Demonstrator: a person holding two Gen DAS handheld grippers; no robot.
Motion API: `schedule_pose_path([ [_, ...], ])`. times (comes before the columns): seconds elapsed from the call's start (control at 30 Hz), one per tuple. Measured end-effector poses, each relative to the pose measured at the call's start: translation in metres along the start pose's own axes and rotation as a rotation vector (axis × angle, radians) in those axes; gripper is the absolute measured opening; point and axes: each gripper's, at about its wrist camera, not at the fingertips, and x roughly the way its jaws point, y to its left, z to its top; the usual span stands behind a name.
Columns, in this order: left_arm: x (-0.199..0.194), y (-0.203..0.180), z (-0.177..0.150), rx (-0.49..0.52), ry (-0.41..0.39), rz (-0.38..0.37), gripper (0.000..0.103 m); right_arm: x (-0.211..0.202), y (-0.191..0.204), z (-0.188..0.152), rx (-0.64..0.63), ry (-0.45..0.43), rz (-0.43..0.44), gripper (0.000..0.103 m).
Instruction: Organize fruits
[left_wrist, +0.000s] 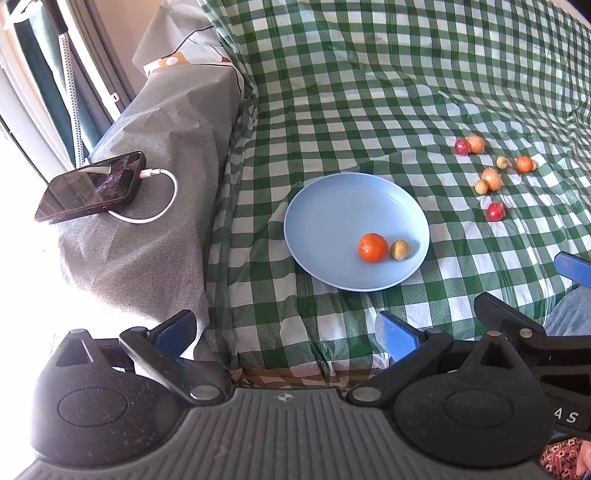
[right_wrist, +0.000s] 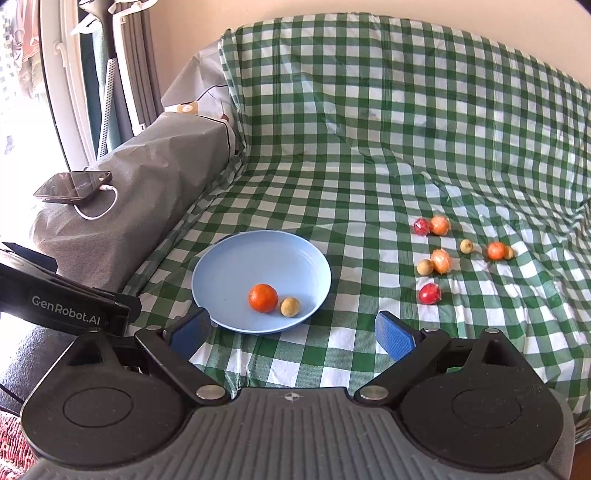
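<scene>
A light blue plate (left_wrist: 332, 206) (right_wrist: 236, 266) lies on the green checked cloth. In it sit an orange mandarin (left_wrist: 373, 247) (right_wrist: 263, 297) and a small tan fruit (left_wrist: 400, 250) (right_wrist: 290, 307), side by side. Several loose fruits lie to the right of the plate: red ones (left_wrist: 495, 211) (right_wrist: 429, 294), orange ones (left_wrist: 492, 178) (right_wrist: 441, 261) and small tan ones (left_wrist: 481, 187) (right_wrist: 425, 267). My left gripper (left_wrist: 286, 332) is open and empty, short of the plate. My right gripper (right_wrist: 291, 332) is open and empty at the plate's near edge; it also shows in the left wrist view (left_wrist: 576, 267).
A grey covered armrest (left_wrist: 147, 206) (right_wrist: 147, 177) rises left of the plate, with a phone (left_wrist: 92, 186) (right_wrist: 74, 186) on a white charging cable on top. The checked cloth (left_wrist: 369, 92) climbs the backrest behind. A window and curtain stand at far left.
</scene>
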Motion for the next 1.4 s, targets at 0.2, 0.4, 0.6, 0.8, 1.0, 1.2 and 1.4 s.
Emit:
schedule_pose_path([
  [0.2, 0.013, -0.01, 0.013, 0.016, 0.034, -0.006, 0.103, 0.012, -0.009, -0.001, 0.043, 0.022, -0.001, 0.096],
  [0.4, 0.027, -0.028, 0.033, 0.04, 0.051, -0.009, 0.103, 0.026, -0.027, -0.002, 0.096, 0.046, -0.012, 0.096],
  [0.6, 0.047, -0.058, 0.061, 0.08, 0.077, -0.04, 0.103, 0.041, -0.066, -0.003, 0.184, 0.039, -0.096, 0.096],
  [0.8, 0.079, -0.108, 0.09, 0.173, 0.082, -0.098, 0.103, 0.067, -0.13, -0.005, 0.279, 0.04, -0.232, 0.096],
  [1.0, 0.132, -0.178, 0.131, 0.297, 0.059, -0.194, 0.103, 0.109, -0.197, -0.003, 0.314, 0.025, -0.339, 0.096],
  [1.2, 0.201, -0.252, 0.168, 0.403, 0.04, -0.278, 0.103, 0.177, -0.259, 0.007, 0.231, 0.017, -0.333, 0.092],
  [1.4, 0.249, -0.287, 0.178, 0.455, 0.064, -0.358, 0.103, 0.242, -0.297, 0.023, 0.177, 0.057, -0.225, 0.081],
])
